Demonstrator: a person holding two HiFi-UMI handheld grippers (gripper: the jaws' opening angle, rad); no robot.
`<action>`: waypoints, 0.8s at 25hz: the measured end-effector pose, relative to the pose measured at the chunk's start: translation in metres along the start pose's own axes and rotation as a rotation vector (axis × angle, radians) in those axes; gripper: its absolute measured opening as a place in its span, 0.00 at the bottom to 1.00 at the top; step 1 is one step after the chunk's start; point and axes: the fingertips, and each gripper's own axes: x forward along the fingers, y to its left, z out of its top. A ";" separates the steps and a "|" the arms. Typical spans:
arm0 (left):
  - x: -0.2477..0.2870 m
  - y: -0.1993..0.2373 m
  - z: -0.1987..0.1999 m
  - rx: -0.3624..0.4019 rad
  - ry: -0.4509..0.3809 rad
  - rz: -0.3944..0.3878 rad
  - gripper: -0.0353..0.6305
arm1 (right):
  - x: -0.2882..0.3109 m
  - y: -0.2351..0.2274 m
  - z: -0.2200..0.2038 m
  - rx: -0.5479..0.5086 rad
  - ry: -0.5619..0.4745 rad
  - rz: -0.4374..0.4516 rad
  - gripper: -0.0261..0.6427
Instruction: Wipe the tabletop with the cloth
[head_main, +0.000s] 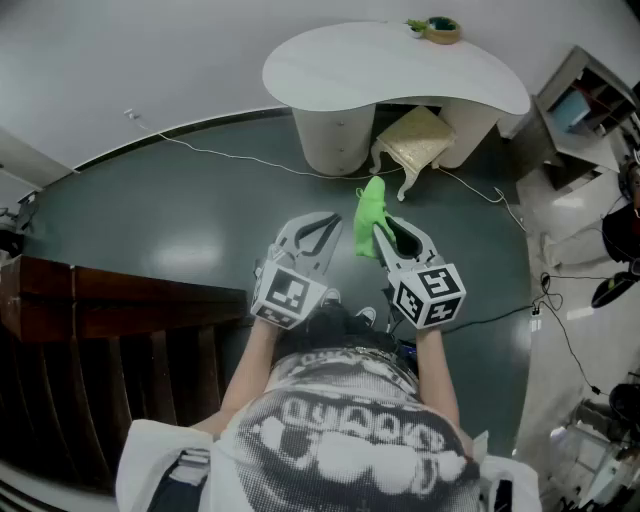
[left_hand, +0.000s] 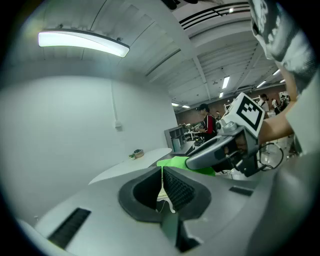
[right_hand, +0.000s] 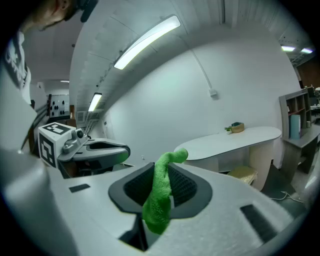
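Note:
A bright green cloth (head_main: 370, 215) hangs from my right gripper (head_main: 386, 230), which is shut on it; in the right gripper view the cloth (right_hand: 161, 195) is pinched between the jaws, one end curling up and the other drooping. My left gripper (head_main: 328, 224) is held beside it at the same height, jaws shut with nothing between them (left_hand: 162, 186). The white curved tabletop (head_main: 390, 65) stands ahead across the grey floor, well apart from both grippers. From the left gripper view I see the cloth (left_hand: 175, 162) and the right gripper (left_hand: 220, 150) to the right.
A tape roll (head_main: 440, 30) lies at the table's far edge. A cream stool (head_main: 413, 140) sits under the table beside its round pedestal (head_main: 335, 135). Cables (head_main: 250, 158) cross the floor. Dark wooden furniture (head_main: 100, 310) is at my left, shelving (head_main: 590, 100) at the right.

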 end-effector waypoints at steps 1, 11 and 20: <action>0.000 -0.001 0.000 0.000 0.005 -0.001 0.06 | -0.001 -0.001 0.000 0.005 -0.002 0.000 0.16; 0.003 -0.017 -0.016 -0.016 0.030 0.013 0.06 | -0.012 -0.013 -0.015 0.006 0.003 0.000 0.16; 0.014 -0.040 -0.016 0.020 0.063 -0.025 0.06 | -0.032 -0.037 -0.026 0.045 -0.006 -0.040 0.16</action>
